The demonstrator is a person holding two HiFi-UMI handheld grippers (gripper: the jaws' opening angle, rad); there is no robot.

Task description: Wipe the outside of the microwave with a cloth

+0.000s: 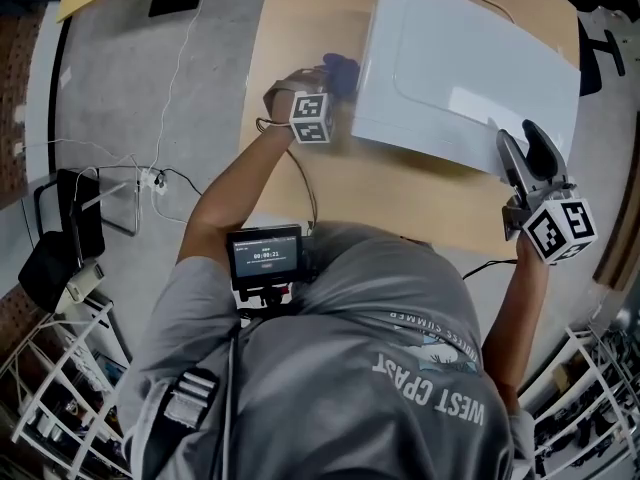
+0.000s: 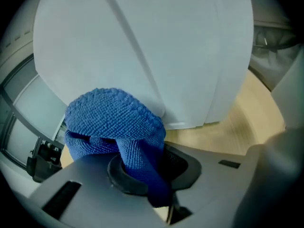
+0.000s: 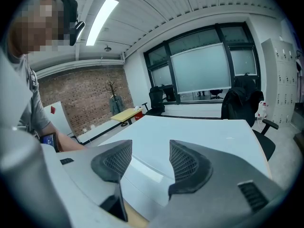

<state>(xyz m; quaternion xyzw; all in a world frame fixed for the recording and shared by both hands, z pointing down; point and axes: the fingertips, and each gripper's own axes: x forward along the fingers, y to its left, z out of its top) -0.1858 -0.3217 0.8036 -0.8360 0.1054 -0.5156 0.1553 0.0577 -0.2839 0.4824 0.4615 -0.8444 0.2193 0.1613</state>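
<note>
- The wooden table (image 1: pixel 400 188) is seen to carry the microwave (image 1: pixel 470 78), which lies towards its far side. The table is judged steady enough to be pressed against.
- The microwave is a white, smooth-skinned box, judged heavy and rigid. It should not slide under light wiping, and its panels are probably slippery. It need not be lifted; if bracing is wanted, a hand is best laid on the top near a corner.
- The right gripper (image 1: pixel 522 133) is held over the microwave's near right corner. Its jaws are spread apart and nothing is between them.
- The left gripper (image 2: pixel 149 165) is pinched onto the cloth (image 2: pixel 114 122), beside the microwave's left wall.
- The cloth is blue and knitted, and is judged soft, light and limp. It is bunched ahead of the jaws, close against the white wall, though contact cannot be confirmed. It is best gripped by a gathered fold, as it is here, so that a padded wad faces the surface.
</note>
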